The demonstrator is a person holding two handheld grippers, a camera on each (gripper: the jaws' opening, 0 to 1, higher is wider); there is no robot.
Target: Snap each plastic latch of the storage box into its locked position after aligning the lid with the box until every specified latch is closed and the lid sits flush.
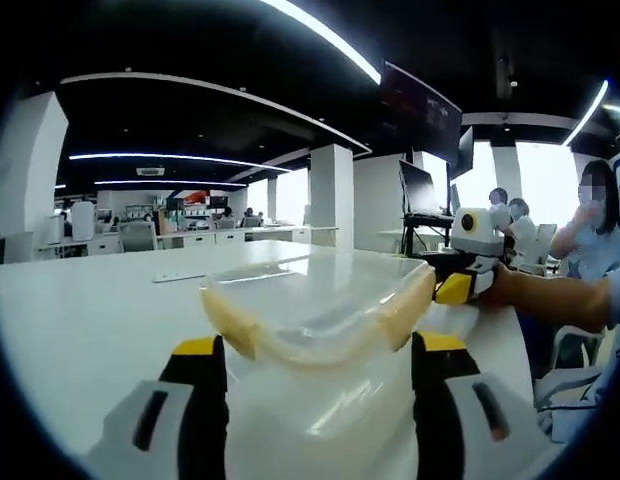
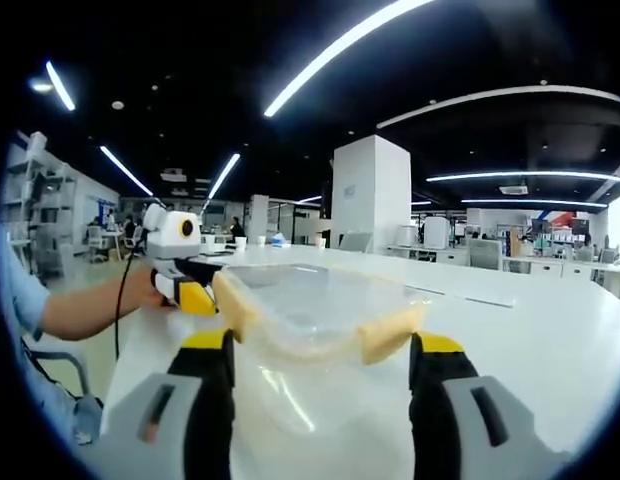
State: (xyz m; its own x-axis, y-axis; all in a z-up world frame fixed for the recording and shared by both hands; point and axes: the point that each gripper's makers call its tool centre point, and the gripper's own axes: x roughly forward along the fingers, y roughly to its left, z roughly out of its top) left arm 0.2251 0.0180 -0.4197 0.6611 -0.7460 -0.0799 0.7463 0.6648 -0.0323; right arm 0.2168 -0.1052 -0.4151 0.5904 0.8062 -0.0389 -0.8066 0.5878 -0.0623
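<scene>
We flank the storage box [image 1: 320, 300] on the white table [image 1: 80, 320], left gripper [image 1: 315, 385] and right gripper [image 2: 320, 385] both spread wide, grasping nothing. Uneven pressing could skew the lid [image 1: 310, 270] off flush.

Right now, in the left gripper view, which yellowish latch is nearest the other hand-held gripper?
The right-hand latch on the storage box; the right hand-held gripper sits beside it.

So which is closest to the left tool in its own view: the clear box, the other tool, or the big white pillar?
1. The clear plastic storage box with pale yellow latches, right in front, between the left tool's jaws.
2. The other yellow-and-white right tool, at the box's far right side, held by a person's hand.
3. The square white pillar, far behind the white table.
</scene>
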